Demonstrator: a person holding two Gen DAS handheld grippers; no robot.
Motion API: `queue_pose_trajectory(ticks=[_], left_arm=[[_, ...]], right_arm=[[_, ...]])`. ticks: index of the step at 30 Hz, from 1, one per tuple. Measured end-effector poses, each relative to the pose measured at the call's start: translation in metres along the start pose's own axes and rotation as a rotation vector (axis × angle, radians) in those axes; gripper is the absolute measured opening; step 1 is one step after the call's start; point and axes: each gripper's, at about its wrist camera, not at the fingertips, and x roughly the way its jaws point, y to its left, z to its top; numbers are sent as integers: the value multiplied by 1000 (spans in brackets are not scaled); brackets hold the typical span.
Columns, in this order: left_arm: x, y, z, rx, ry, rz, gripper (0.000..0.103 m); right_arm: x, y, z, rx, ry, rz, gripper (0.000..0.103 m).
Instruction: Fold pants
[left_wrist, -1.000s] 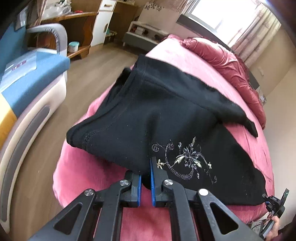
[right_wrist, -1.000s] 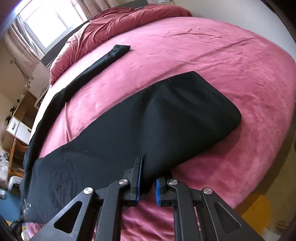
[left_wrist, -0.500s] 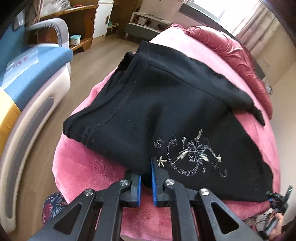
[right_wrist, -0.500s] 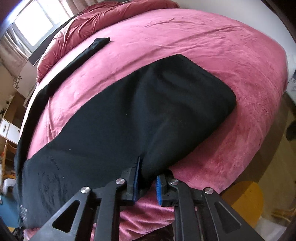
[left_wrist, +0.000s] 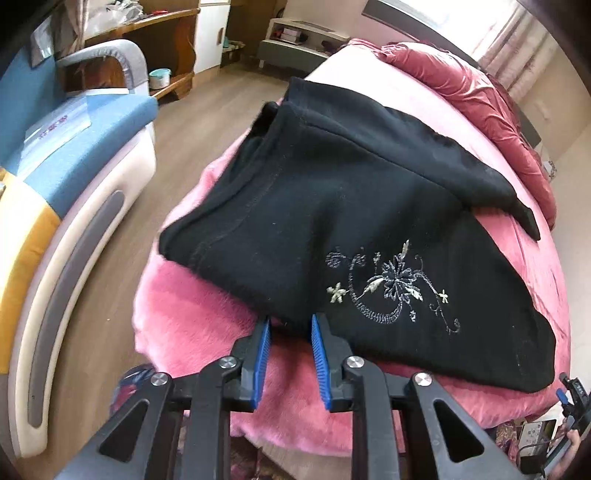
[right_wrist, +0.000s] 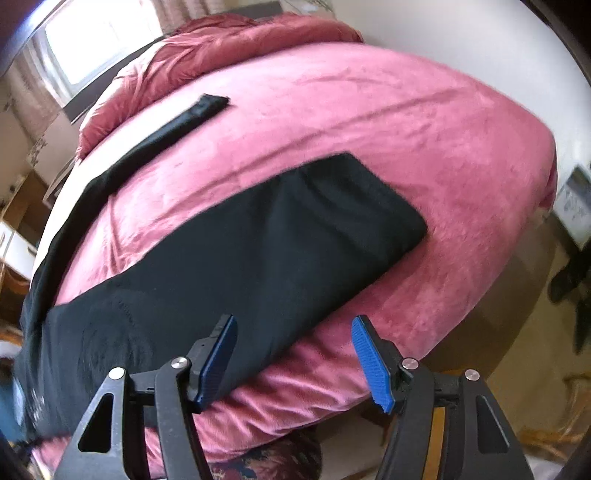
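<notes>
Black pants (left_wrist: 332, 206) with a pale embroidered flower (left_wrist: 391, 284) lie spread on the pink bed blanket (left_wrist: 207, 314). One leg (left_wrist: 443, 162) lies across the top toward the far side. My left gripper (left_wrist: 290, 326) sits at the near hem with its jaws opening. The hem's edge reaches just between the tips, and the pads do not press on it. In the right wrist view the other leg of the pants (right_wrist: 258, 251) runs across the blanket (right_wrist: 369, 110). My right gripper (right_wrist: 293, 319) is opening wide at its near edge, with the cloth beside the left finger (right_wrist: 218, 354).
A blue, yellow and white sofa (left_wrist: 74, 177) stands left of the bed across a strip of wooden floor (left_wrist: 207, 110). A crumpled red quilt (left_wrist: 480, 81) is heaped at the far end. The bed drops off to the floor (right_wrist: 517, 350) on the right.
Both grippers were shut on the near edge of the pants; their jaws have now parted and let the cloth go. The right one has opened widest and drawn back a little.
</notes>
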Motion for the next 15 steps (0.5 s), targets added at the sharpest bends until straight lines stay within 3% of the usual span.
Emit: queue_pose_trajectory(ticks=[4, 10, 15], left_arm=[[-17, -2, -2, 1, -51, 32, 23], [-34, -5, -8, 16, -101, 40, 23], [-54, 3, -4, -22, -189, 10, 23]], right_arm=[[-8, 30, 5, -67, -15, 115, 66], [6, 112, -7, -219, 61, 324, 66], [20, 178, -27, -371, 129, 401, 66]])
